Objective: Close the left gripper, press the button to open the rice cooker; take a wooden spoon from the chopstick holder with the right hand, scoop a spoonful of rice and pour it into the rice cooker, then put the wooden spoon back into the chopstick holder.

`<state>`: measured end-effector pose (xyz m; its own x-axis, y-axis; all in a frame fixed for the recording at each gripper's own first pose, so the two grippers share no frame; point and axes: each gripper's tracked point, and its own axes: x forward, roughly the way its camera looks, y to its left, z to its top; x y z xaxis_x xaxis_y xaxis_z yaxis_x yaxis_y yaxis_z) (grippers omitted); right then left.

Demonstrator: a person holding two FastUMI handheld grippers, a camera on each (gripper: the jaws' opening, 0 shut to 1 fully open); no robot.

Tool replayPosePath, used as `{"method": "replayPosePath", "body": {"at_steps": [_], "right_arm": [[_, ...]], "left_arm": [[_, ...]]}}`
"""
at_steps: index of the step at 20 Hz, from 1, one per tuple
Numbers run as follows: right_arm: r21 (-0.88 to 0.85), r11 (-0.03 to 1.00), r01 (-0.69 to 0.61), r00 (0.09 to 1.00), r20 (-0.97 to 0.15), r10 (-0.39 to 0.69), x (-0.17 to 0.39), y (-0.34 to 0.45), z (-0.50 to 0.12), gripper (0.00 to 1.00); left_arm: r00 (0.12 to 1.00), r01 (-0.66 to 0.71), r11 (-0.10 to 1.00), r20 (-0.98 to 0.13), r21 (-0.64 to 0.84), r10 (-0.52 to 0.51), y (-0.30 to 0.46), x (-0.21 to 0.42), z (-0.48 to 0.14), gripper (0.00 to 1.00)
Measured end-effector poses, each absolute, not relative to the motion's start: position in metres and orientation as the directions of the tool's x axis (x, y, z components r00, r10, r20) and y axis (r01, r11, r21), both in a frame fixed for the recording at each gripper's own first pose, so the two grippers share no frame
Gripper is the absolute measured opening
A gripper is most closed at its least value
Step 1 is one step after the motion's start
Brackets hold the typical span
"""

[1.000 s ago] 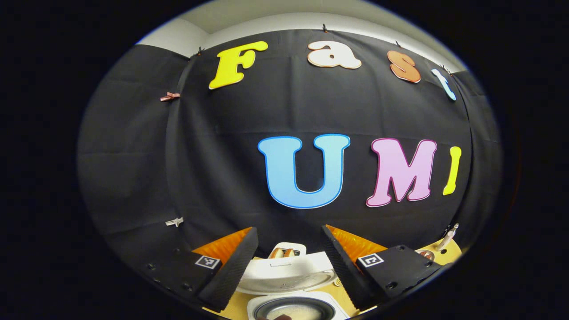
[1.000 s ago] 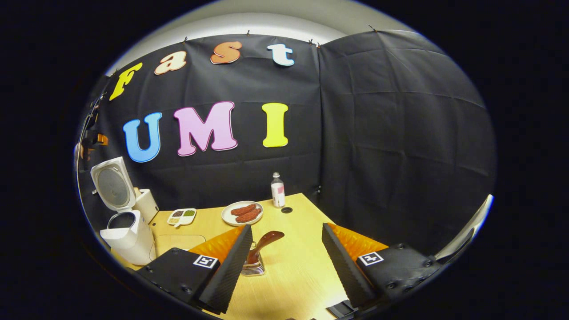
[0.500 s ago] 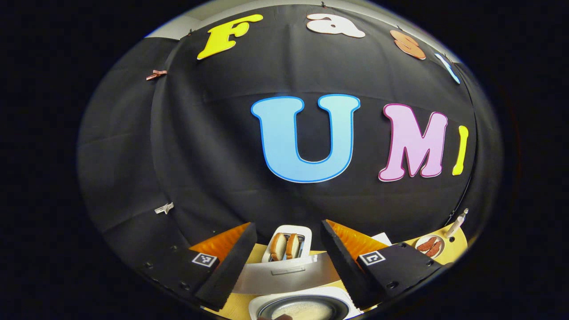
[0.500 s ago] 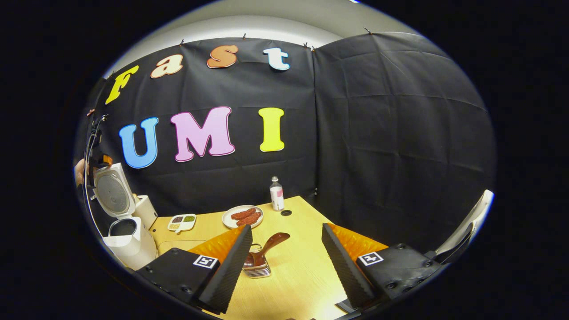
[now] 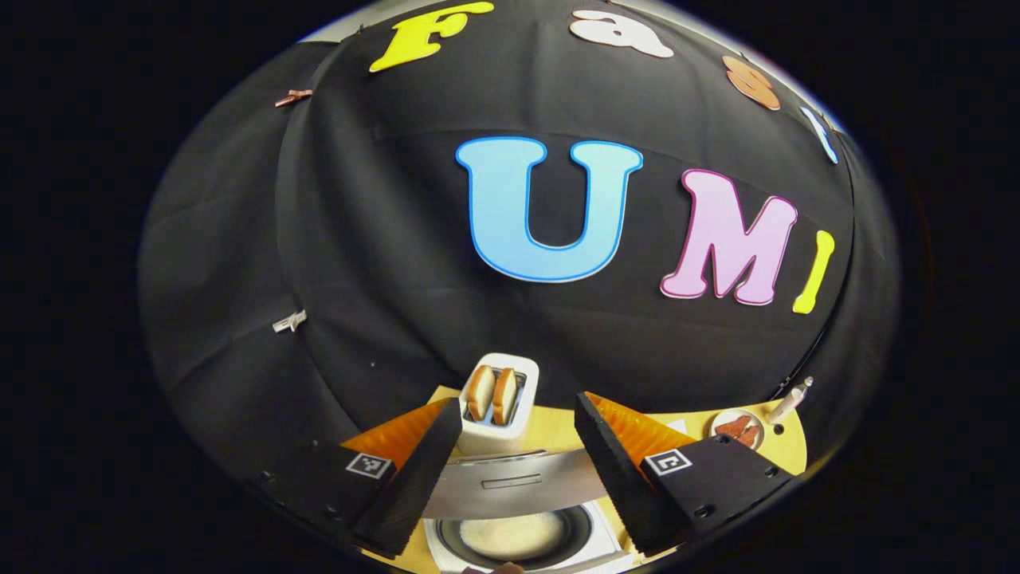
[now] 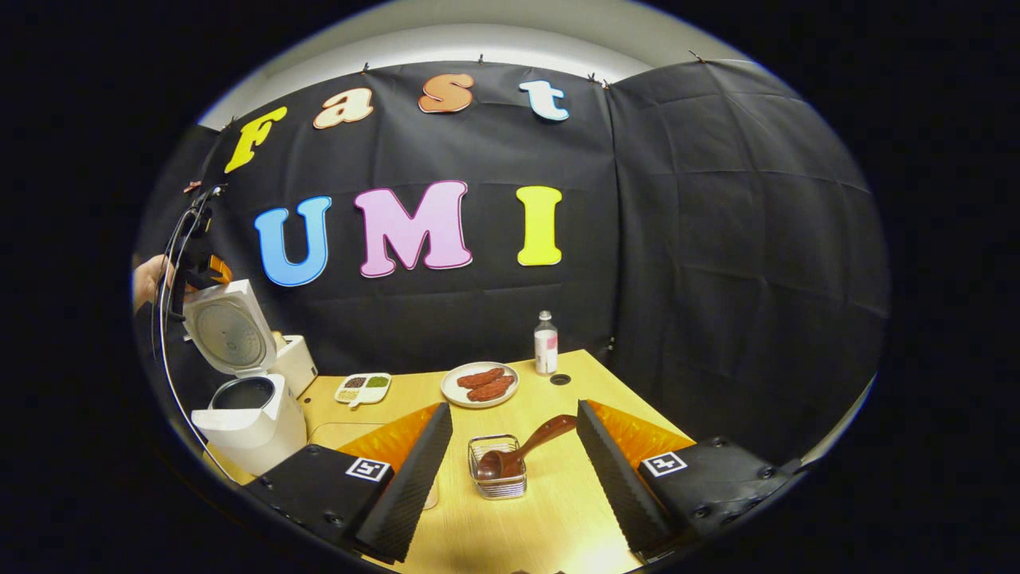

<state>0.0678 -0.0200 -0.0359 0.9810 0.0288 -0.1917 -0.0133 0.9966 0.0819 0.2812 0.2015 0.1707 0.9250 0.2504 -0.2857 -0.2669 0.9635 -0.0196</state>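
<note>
The white rice cooker [image 6: 249, 426] stands at the table's left with its lid [image 6: 229, 335] raised. Looking down from above it, my left gripper [image 5: 518, 406] is open; between its fingers I see the lid's edge [image 5: 510, 486] and the inner pot [image 5: 510, 536] with pale grains in it. A hand holds that left gripper [image 6: 195, 267] above the lid. The wire chopstick holder [image 6: 498, 480] sits mid-table, and the brown wooden spoon [image 6: 530, 448] leans in it, handle up to the right. My right gripper [image 6: 514, 408] is open just short of it, touching nothing.
A white toaster [image 5: 494, 399] with two bread slices stands behind the cooker. A plate of sausages [image 6: 480, 384], a small bottle [image 6: 545, 344] and a divided dish [image 6: 362, 388] sit along the back of the wooden table [image 6: 550, 518].
The left gripper's view has tipped downward, so more of the toaster and the pot shows. The right gripper has swung left, bringing the holder and spoon between its fingers.
</note>
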Motion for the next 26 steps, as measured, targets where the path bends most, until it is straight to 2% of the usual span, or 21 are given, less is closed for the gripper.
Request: {"method": "replayPosePath", "body": {"at_steps": [6,11,26], "right_arm": [[0.151,0.988,-0.037,0.972,-0.223,0.07,0.074,-0.028,-0.051,0.98],[0.094,0.992,-0.079,0.971,-0.217,0.098,0.074,-0.036,-0.052,0.99],[0.006,0.961,-0.277,0.913,-0.311,0.265,0.049,0.004,-0.083,0.99]], "left_arm": [[0.9,-0.288,0.957,-0.34,0.004,0.273,0.182,0.239,0.141,1.0],[0.886,-0.321,0.946,-0.37,-0.051,0.281,0.168,0.209,0.11,1.0],[0.884,-0.312,0.95,-0.366,0.003,0.291,0.139,0.167,-0.001,1.0]]}}
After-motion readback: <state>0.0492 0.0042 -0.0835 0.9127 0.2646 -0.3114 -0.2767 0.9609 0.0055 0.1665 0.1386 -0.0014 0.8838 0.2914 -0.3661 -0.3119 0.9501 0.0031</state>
